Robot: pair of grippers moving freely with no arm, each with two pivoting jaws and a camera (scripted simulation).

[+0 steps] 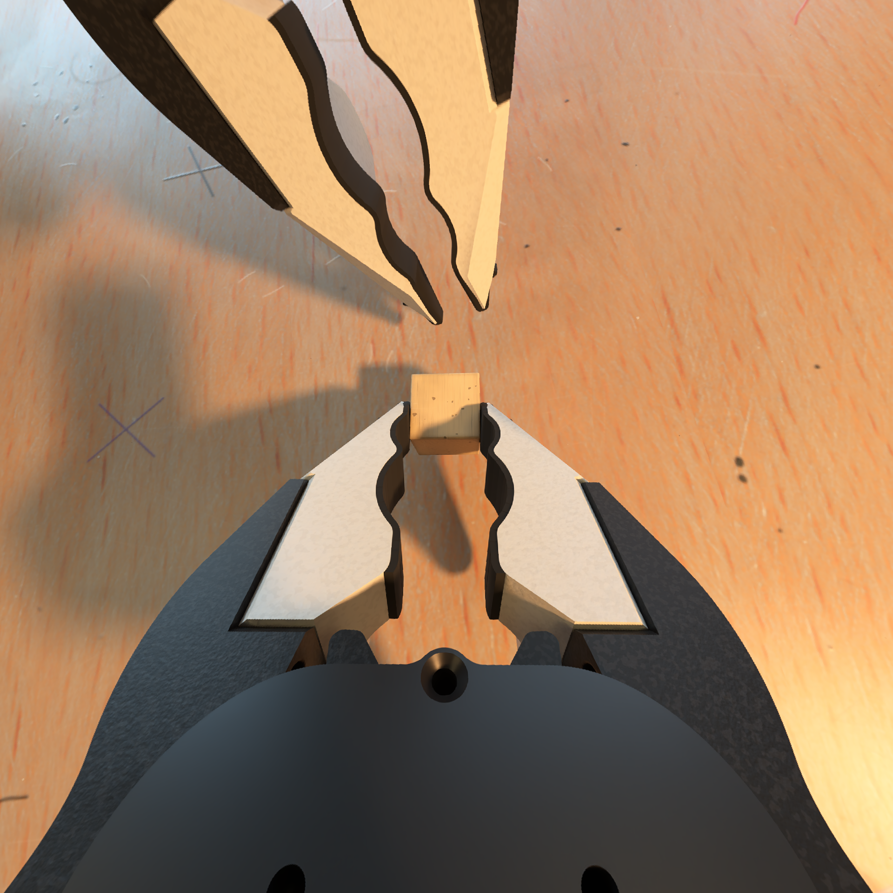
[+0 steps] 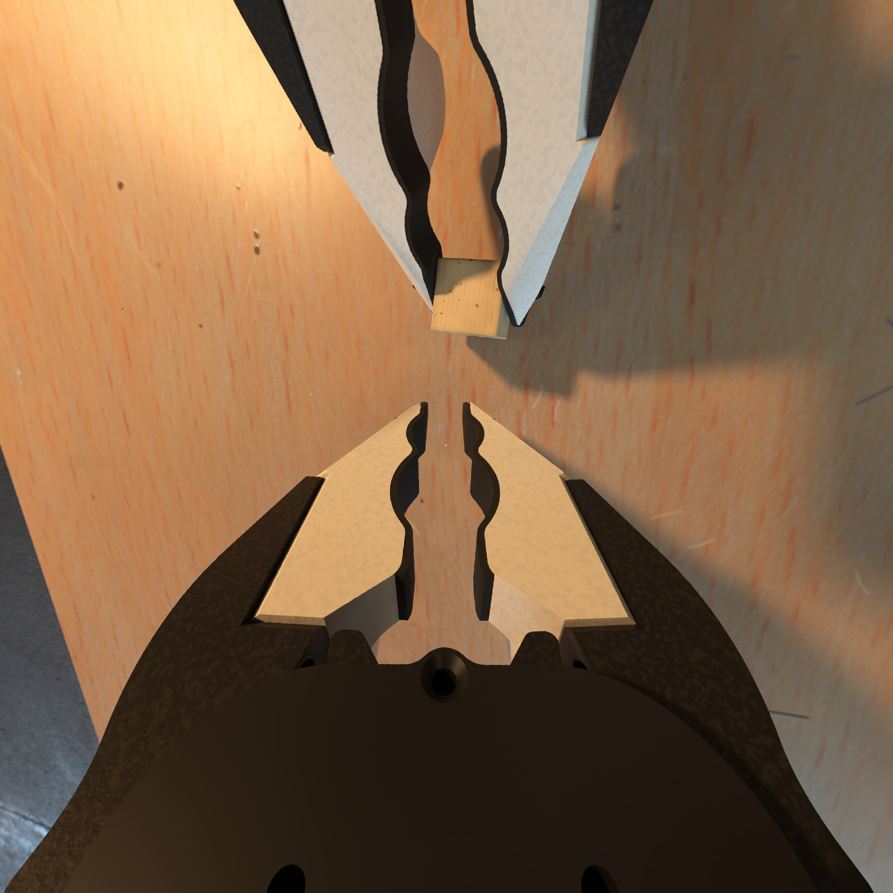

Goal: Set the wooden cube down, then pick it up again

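The wooden cube (image 1: 444, 413) is small and pale with dark specks. My left gripper (image 1: 444, 407) is shut on it, one fingertip on each side, low over the wooden table (image 1: 676, 338). I cannot tell whether the cube touches the table. My right gripper (image 1: 459, 316) points at the cube from the opposite side, a short way off, with its jaws a narrow gap apart and empty. In the right wrist view my right gripper (image 2: 444, 407) is at the bottom, and the left gripper (image 2: 474, 316) holds the cube (image 2: 466, 302) ahead of it.
The tabletop carries pen crosses (image 1: 125, 427) and small dark specks (image 1: 739, 468). In the right wrist view the table's edge runs down the left side, with grey floor (image 2: 34, 628) beyond it. Long gripper shadows fall across the wood.
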